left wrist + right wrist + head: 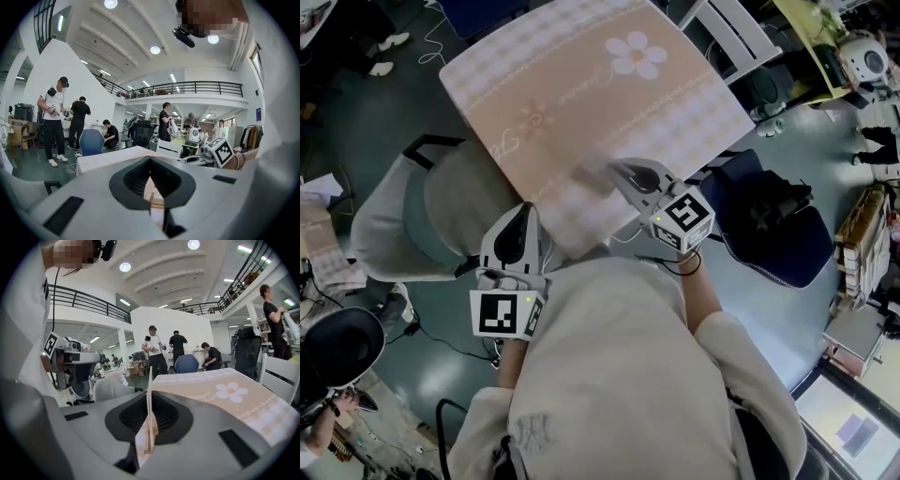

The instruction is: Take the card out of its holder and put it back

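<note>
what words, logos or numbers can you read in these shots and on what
Cursive script on the tablecloth: too blurred to read.
Embroidered emblem on the person's top: looks like interlocked letters, not legible.
Marker cubes: black-and-white patterns only, no words.

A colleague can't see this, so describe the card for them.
Start at the peach flowered tablecloth. At its near edge the right tool pinches the card: a thin pale sheet seen edge-on, unlike the flat tablecloth beyond.
</note>
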Motion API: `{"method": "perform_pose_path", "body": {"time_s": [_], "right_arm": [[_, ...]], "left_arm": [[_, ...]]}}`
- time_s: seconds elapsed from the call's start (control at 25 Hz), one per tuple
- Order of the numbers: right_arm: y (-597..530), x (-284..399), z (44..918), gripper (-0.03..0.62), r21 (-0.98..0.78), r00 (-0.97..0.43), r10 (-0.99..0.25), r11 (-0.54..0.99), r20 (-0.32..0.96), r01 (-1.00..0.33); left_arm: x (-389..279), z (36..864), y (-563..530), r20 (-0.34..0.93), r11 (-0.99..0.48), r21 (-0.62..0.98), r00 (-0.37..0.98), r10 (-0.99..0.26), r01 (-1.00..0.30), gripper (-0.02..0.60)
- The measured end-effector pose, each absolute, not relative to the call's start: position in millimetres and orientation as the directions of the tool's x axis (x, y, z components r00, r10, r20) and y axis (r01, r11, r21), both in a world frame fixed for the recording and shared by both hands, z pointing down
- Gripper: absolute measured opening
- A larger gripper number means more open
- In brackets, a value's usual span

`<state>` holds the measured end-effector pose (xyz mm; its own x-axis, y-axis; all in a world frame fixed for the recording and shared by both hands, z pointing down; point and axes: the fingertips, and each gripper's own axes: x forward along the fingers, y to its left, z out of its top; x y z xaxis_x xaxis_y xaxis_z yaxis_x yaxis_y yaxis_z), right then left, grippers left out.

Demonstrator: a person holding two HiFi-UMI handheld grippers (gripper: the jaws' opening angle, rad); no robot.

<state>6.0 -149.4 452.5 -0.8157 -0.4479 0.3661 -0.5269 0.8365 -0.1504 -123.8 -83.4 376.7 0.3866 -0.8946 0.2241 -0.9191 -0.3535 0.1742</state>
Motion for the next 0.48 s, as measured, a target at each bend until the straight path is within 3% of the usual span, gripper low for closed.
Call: {"method": "perform_pose_path", "body": {"time_s": [0.48], "right_arm": [[-149.3,38.7,392.1,0.031,-0.152,-0.747,-0.617,0.737,0.246,-0.659]], "left_arm": [[-125.1,364.1,-78.6,0.193,-0.365,0.139,0.387,-0.902,-0.921,0.000]]}}
